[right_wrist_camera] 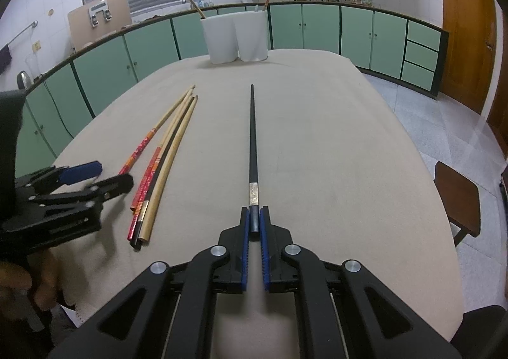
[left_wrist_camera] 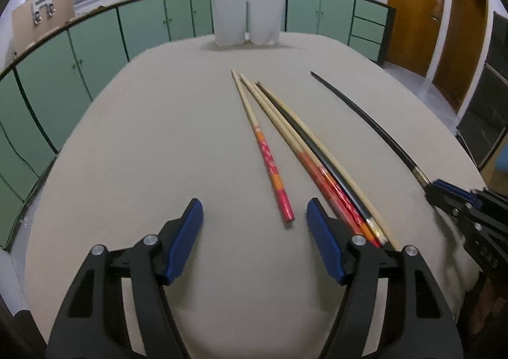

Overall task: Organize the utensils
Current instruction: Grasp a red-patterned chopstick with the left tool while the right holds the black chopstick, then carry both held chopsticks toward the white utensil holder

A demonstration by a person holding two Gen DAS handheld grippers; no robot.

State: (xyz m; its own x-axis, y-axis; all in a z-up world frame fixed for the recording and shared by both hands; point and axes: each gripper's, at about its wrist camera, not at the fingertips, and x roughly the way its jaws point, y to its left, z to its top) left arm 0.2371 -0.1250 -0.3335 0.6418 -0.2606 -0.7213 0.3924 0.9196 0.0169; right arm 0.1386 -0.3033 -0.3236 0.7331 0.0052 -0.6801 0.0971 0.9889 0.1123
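Observation:
My right gripper point(right_wrist_camera: 254, 216) is shut on the butt end of a black chopstick point(right_wrist_camera: 252, 136) that points away along the table; it also shows in the left wrist view point(left_wrist_camera: 365, 117). My left gripper point(left_wrist_camera: 254, 216) is open and empty, low over the table, with a red-handled chopstick point(left_wrist_camera: 270, 165) lying between its fingers. Several more chopsticks point(left_wrist_camera: 317, 149) lie bundled by its right finger; they show in the right wrist view point(right_wrist_camera: 158, 168). Two white holders point(left_wrist_camera: 247, 17) stand at the far edge, one chopstick in each point(right_wrist_camera: 236, 38).
The table point(left_wrist_camera: 143, 136) has a beige cloth. Green cabinets point(right_wrist_camera: 317, 32) ring the room. A wooden stool point(right_wrist_camera: 457, 197) stands right of the table. Brown doors point(left_wrist_camera: 416, 9) are at the far right.

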